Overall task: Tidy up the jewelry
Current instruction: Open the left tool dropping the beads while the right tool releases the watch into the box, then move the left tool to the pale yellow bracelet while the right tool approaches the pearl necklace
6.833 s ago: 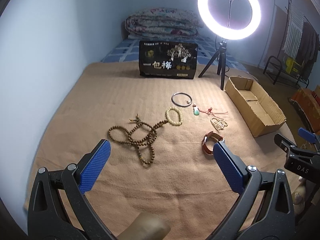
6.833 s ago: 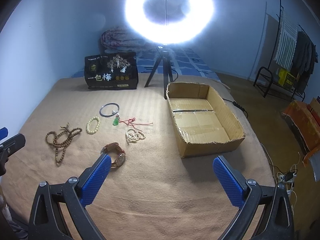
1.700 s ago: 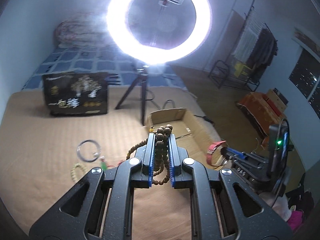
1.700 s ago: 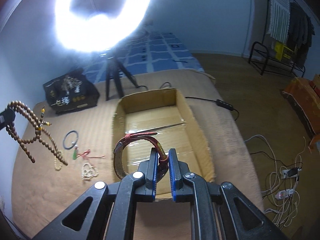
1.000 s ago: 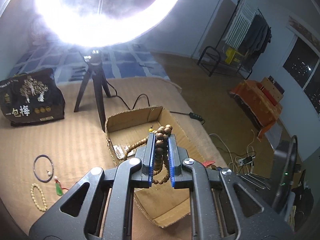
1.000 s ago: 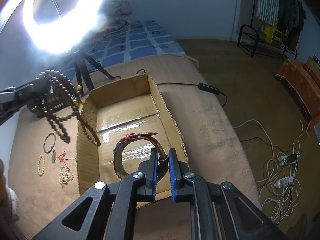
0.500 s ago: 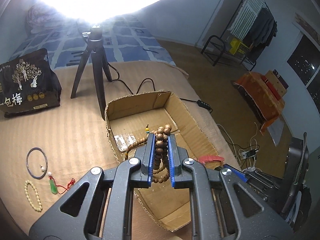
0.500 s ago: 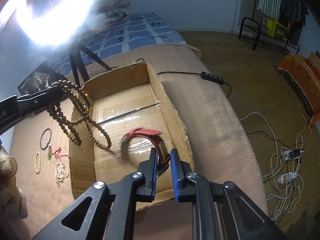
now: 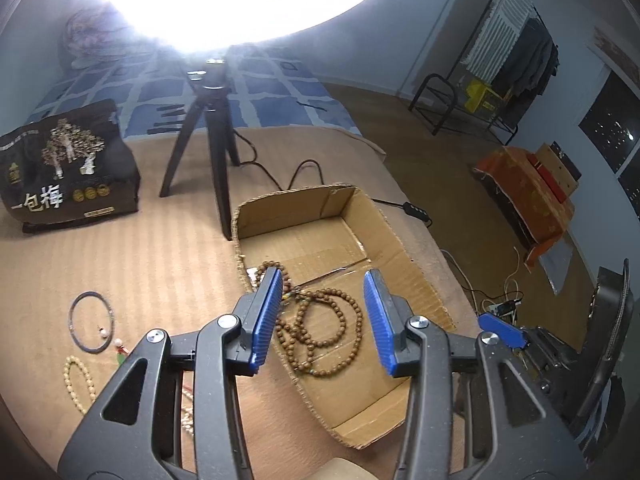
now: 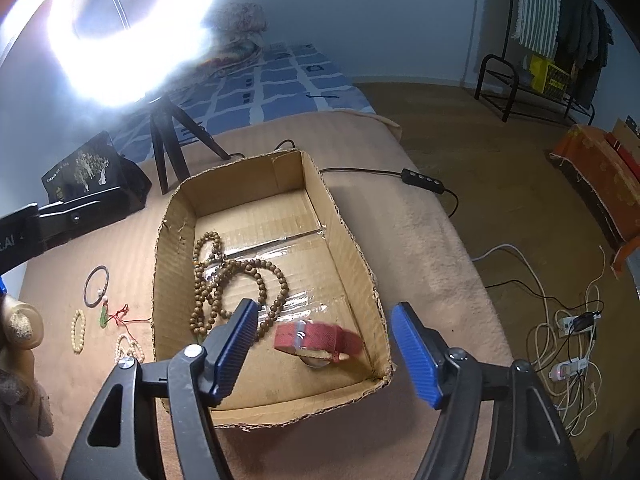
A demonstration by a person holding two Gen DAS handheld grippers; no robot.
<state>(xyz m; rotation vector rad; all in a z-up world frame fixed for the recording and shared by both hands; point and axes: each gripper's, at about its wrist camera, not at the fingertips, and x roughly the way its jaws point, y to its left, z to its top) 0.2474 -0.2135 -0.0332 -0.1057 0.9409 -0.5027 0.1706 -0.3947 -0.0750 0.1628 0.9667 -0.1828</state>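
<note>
A cardboard box (image 10: 352, 248) stands on the tan blanket; it also shows in the left wrist view (image 9: 416, 276). A long brown bead necklace (image 10: 236, 280) lies inside it, also seen in the left wrist view (image 9: 320, 328). A red watch (image 10: 316, 342) lies in the box's near right corner, blurred. My left gripper (image 9: 324, 320) is open and empty above the box. My right gripper (image 10: 324, 344) is open and empty above the watch. A dark bangle (image 9: 91, 326), a cream bead bracelet (image 9: 78, 380), a green pendant on red cord (image 10: 110, 316) and a white bead string (image 10: 126, 350) lie on the blanket left of the box.
A ring light on a black tripod (image 9: 212, 144) stands behind the box, glaring. A black printed bag (image 9: 68, 168) stands at the back left. A cable with an inline switch (image 10: 424, 180) runs past the box. The blanket's edge drops off to the right, with cables on the floor.
Both grippers have opened. The bead necklace has dropped from the left gripper into the box, and the red watch has dropped from the right gripper into the box.
</note>
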